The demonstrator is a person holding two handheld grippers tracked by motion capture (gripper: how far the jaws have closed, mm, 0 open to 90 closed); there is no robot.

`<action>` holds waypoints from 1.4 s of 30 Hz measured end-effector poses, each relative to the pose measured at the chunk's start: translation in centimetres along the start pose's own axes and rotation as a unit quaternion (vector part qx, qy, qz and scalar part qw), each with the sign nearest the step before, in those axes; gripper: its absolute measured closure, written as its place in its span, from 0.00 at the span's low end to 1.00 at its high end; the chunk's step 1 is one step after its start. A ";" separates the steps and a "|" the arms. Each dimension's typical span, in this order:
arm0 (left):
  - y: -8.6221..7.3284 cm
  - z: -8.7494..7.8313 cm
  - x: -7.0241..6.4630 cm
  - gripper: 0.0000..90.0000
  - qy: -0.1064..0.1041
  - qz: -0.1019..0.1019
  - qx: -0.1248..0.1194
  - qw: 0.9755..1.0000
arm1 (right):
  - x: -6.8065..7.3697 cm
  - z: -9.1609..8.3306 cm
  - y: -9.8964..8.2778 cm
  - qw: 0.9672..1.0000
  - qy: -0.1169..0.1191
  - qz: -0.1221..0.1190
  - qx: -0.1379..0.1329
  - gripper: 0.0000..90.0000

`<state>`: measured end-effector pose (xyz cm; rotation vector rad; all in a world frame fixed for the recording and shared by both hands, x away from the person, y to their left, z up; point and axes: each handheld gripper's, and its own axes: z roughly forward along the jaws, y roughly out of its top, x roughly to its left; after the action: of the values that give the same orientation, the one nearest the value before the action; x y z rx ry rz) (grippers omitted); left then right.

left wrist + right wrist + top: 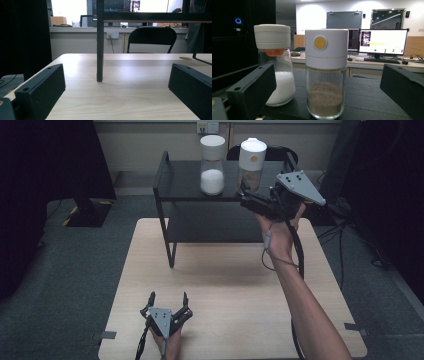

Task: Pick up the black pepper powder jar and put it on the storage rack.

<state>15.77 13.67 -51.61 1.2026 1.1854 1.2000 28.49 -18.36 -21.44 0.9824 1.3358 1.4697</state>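
Note:
Two glass jars with white caps stand on top of a black shelf. The left jar holds white grains. The right jar holds brown powder and has a yellow dot on its cap. My right gripper is open at shelf height, its jaws pointing at the brown-powder jar, which stands between them a little ahead, untouched. My left gripper rests open on the wooden table near its front edge, holding nothing, facing the shelf's front leg.
The black shelf stands on the table's far half, with an open lower space under its top. A black chair stands behind the table. Dark curtains hang at the left and right. Cables lie on the floor at the right.

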 end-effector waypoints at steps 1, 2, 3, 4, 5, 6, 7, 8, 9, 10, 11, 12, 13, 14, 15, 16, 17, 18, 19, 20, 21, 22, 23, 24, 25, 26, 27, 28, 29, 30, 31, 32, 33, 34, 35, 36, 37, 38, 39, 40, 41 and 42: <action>0.0 0.0 0.0 0.00 0.000 0.001 0.000 1.000 | 0.0 -0.3 -0.1 1.000 0.000 0.002 0.000 0.00; 0.0 0.0 0.0 0.00 0.000 0.001 0.001 1.000 | -0.1 -0.5 -0.3 1.000 -0.001 0.003 0.000 0.00; 0.0 0.0 0.0 0.00 0.000 0.001 0.001 1.000 | -0.1 -0.8 -0.4 1.000 0.001 0.004 0.000 0.00; 0.0 0.0 0.0 0.00 0.000 0.001 0.001 1.000 | -0.2 -1.2 -0.6 1.000 0.002 0.006 0.000 0.00; 0.0 0.0 0.0 0.00 0.000 0.001 0.001 1.000 | -0.3 -1.5 -0.9 1.000 0.001 0.006 -0.001 0.00; 0.0 0.0 0.0 0.00 0.000 0.001 0.001 1.000 | -0.4 -1.8 -1.1 1.000 0.002 0.005 0.000 0.00; 0.0 0.0 0.0 0.00 0.000 0.001 0.001 1.000 | -0.6 -2.1 -1.3 1.000 0.004 0.008 0.000 0.00; 0.0 0.0 0.0 0.00 0.000 0.001 0.001 1.000 | -0.8 -2.4 -1.5 1.000 0.005 0.010 0.001 0.00; 0.0 0.0 0.0 0.00 0.001 0.001 0.001 1.000 | -1.0 -2.7 -1.8 1.000 0.004 0.010 0.000 0.00; 0.0 0.0 0.0 0.00 0.001 0.001 0.001 1.000 | -1.0 -3.0 -2.0 1.000 0.003 0.011 0.001 0.00; 0.0 0.0 0.0 0.00 0.002 0.001 0.001 1.000 | -1.1 -3.2 -2.1 1.000 0.003 0.013 0.004 0.00; 0.0 0.0 0.0 0.00 0.002 0.001 0.001 1.000 | -1.2 -3.5 -2.3 1.000 0.003 0.014 0.005 0.00; 0.0 0.0 0.0 0.00 0.002 0.001 0.001 1.000 | -1.2 -3.8 -2.6 1.000 0.002 0.013 0.004 0.00; 0.0 0.0 0.0 0.00 0.002 0.001 0.001 1.000 | -1.2 -4.1 -2.9 1.000 0.001 0.012 0.003 0.00; 0.0 0.0 0.0 0.00 0.002 0.001 0.001 1.000 | -1.2 -4.3 -3.1 1.000 0.001 0.011 0.002 0.00; 0.0 0.0 0.0 0.00 0.002 0.001 0.001 1.000 | -1.2 -4.6 -3.5 1.000 0.002 0.012 0.001 0.00; 0.0 0.0 0.0 0.00 0.002 0.001 0.001 1.000 | -1.3 -4.9 -3.7 1.000 0.003 0.013 0.001 0.00; 0.0 0.0 0.0 0.00 0.002 0.001 0.001 1.000 | -1.2 -5.2 -4.0 1.000 0.003 0.011 0.003 0.00; 0.0 0.0 0.0 0.00 0.002 0.001 0.001 1.000 | -1.2 -5.4 -4.3 1.000 0.002 0.009 0.003 0.00; 0.0 0.0 0.0 0.00 0.002 0.001 0.001 1.000 | -1.1 -5.7 -4.7 1.000 0.003 0.010 0.001 0.00; 0.0 0.0 0.0 0.00 0.002 0.001 0.001 1.000 | -1.2 -6.0 -5.0 1.000 0.004 0.011 0.000 0.00; 0.0 0.0 0.0 0.00 0.002 0.001 0.001 1.000 | -1.2 -6.3 -5.3 1.000 0.005 0.013 0.001 0.00; 0.0 0.0 0.0 0.00 0.002 0.001 0.001 1.000 | -1.2 -6.5 -5.6 1.000 0.004 0.013 0.002 0.00; 0.0 0.0 0.0 0.00 0.002 0.001 0.001 1.000 | -1.2 -6.8 -5.9 1.000 0.004 0.014 0.001 0.00; 0.0 0.0 0.0 0.00 0.002 0.001 0.001 1.000 | -1.2 -7.0 -6.2 1.000 0.005 0.015 0.002 0.00; 0.0 0.0 0.0 0.00 0.002 0.001 0.001 1.000 | -1.3 -7.3 -6.5 1.000 0.005 0.016 0.003 0.00; 0.0 0.0 0.0 0.00 0.002 0.001 0.001 1.000 | -1.3 -7.5 -6.8 1.000 0.005 0.014 0.005 0.00; 0.0 0.0 0.0 0.00 0.002 0.001 0.001 1.000 | -1.4 -7.8 -7.1 1.000 0.004 0.014 0.004 0.00; 0.0 0.0 0.0 0.00 0.002 0.001 0.001 1.000 | -1.4 -8.1 -7.3 1.000 0.004 0.013 0.004 0.00; 0.0 0.0 0.0 0.00 0.002 0.001 0.001 1.000 | -1.5 -8.3 -7.5 1.000 0.002 0.012 0.005 0.00; 0.0 0.0 0.0 0.00 0.002 0.001 0.001 1.000 | -1.5 -8.6 -7.8 1.000 0.000 0.012 0.004 0.00; 0.0 0.0 0.0 0.00 0.002 0.001 0.001 1.000 | -1.6 -8.9 -8.1 1.000 -0.002 0.008 0.002 0.00; 0.0 0.0 0.0 0.00 0.001 0.001 0.001 1.000 | -1.6 -9.2 -8.2 1.000 -0.004 0.007 0.001 0.00; 0.0 0.0 0.0 0.00 0.001 0.001 0.001 1.000 | -1.7 -9.6 -8.5 1.000 -0.006 0.009 0.000 0.00; 0.0 0.0 0.0 0.00 0.001 0.001 0.001 1.000 | -1.7 -9.9 -8.8 1.000 -0.007 0.010 -0.001 0.00; 0.0 0.0 0.0 0.00 0.001 0.001 0.001 1.000 | -1.7 -10.2 -9.1 1.000 -0.009 0.010 -0.002 0.00; 0.0 0.0 0.0 0.00 0.001 0.001 0.001 1.000 | -1.8 -10.6 -9.4 1.000 -0.010 0.010 -0.001 0.00; 0.0 0.0 0.0 0.00 0.001 0.001 0.001 1.000 | -1.8 -10.9 -9.7 1.000 -0.011 0.011 0.000 0.00; 0.0 0.0 0.0 0.00 0.001 0.001 0.001 1.000 | -1.8 -11.2 -10.1 1.000 -0.012 0.010 0.001 0.00; 0.0 0.0 0.0 0.00 0.001 0.001 0.001 1.000 | -1.7 -11.5 -10.5 1.000 -0.014 0.014 0.002 0.00; 0.0 0.0 0.0 0.00 0.001 0.001 0.001 1.000 | -1.7 -11.8 -10.9 1.000 -0.014 0.018 0.003 0.00; 0.0 0.0 0.0 0.00 0.001 0.001 0.001 1.000 | -1.7 -12.2 -11.3 1.000 -0.014 0.020 0.006 0.00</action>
<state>15.76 13.65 -51.59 1.2049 1.1866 1.2027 18.55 -23.22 -33.91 1.0389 1.3127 1.4757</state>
